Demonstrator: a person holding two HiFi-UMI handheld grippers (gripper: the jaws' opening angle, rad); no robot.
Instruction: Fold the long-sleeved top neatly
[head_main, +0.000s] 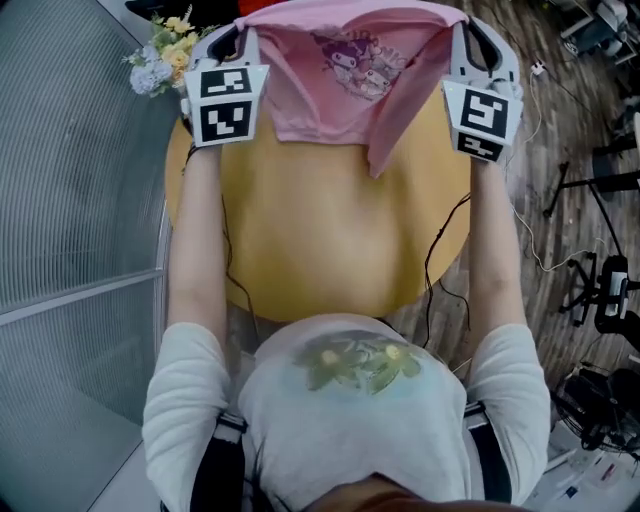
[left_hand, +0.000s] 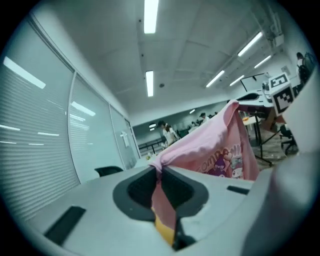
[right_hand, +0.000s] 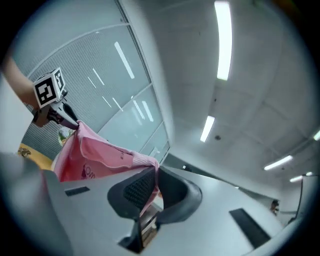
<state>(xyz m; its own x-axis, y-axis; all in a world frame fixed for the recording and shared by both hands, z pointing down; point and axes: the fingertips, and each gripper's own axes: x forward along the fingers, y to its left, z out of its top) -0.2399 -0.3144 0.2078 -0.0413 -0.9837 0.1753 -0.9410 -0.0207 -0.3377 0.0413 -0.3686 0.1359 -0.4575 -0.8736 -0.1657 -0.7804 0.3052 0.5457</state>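
You hold the left gripper (left_hand: 160, 172) with its jaws pressed together on a pinch of pink cloth. The ribbed pads meet on the fabric, and a strip of it runs down through the slot between them. Your right gripper (right_hand: 151, 181) is in the same condition, with its jaws clamped on a ribbed pink edge of the garment and no gap between the pads.

The pink long-sleeved top (head_main: 335, 95) hangs stretched between the two grippers at the far side of the round yellow table (head_main: 320, 250). Its upper edge runs roughly level from one grip to the other. The cartoon print (head_main: 360, 65) faces you, right of centre. On the right a longer tail of fabric (head_main: 390, 140) drops lower than the rest of the hem and comes to a point. Whether any part of the cloth touches the tabletop cannot be told.

Both your arms reach out straight, one along each side of the table. A bunch of artificial flowers (head_main: 160, 55) stands at the far left edge, just beside the left gripper.
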